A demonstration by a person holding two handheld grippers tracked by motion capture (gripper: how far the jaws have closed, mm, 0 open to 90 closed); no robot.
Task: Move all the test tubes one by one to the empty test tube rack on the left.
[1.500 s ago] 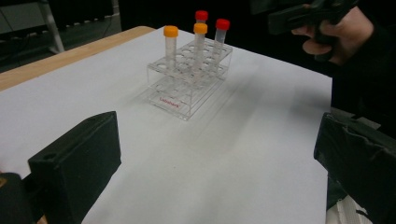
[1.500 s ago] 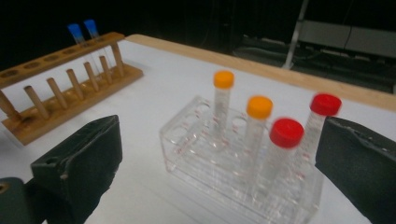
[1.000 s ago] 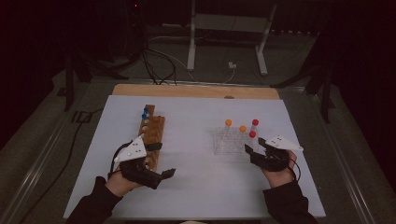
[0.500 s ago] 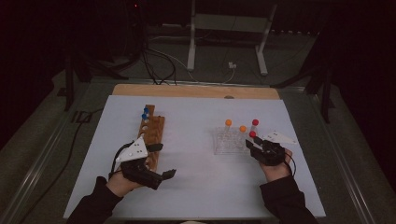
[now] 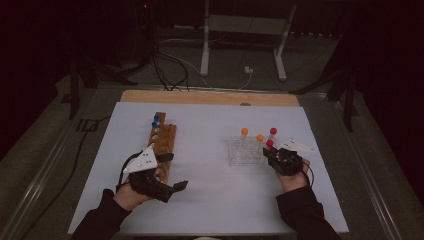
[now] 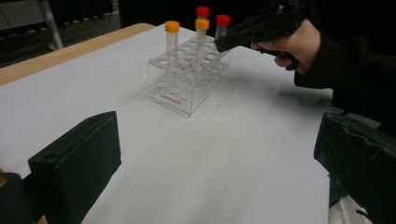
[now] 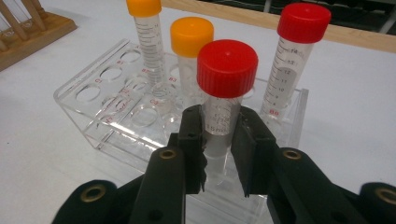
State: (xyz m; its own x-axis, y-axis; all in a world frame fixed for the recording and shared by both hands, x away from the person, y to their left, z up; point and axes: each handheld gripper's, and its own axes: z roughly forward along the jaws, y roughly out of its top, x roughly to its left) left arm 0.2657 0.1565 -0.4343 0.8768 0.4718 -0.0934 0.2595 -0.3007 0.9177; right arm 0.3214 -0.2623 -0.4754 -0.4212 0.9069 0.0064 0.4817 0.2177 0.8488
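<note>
A clear plastic rack (image 5: pixel 239 156) (image 7: pixel 100 95) (image 6: pixel 181 95) holds two orange-capped tubes and two red-capped tubes. My right gripper (image 7: pixel 219 123) (image 5: pixel 270 152) (image 6: pixel 223 45) is shut on the nearer red-capped tube (image 7: pixel 227 70) (image 5: pixel 269 144), which stands upright in the rack. Its jaws have just been closing, and the pads now press the tube's clear body below the cap. My left gripper (image 5: pixel 175 171) (image 6: pixel 215 140) rests low over the white table, jaws wide open with nothing between them, beside a wooden rack (image 5: pixel 164 142).
The wooden rack carries blue-capped tubes (image 5: pixel 156 121) at its far end. The other red-capped tube (image 7: pixel 299 56) stands right of the held one, and the orange-capped tubes (image 7: pixel 189 39) behind it. A white sheet (image 5: pixel 210 200) covers the table.
My right gripper moved slightly left and down to the clear rack, and its jaws closed onto the nearer red-capped tube. The left hand has stayed in place.
</note>
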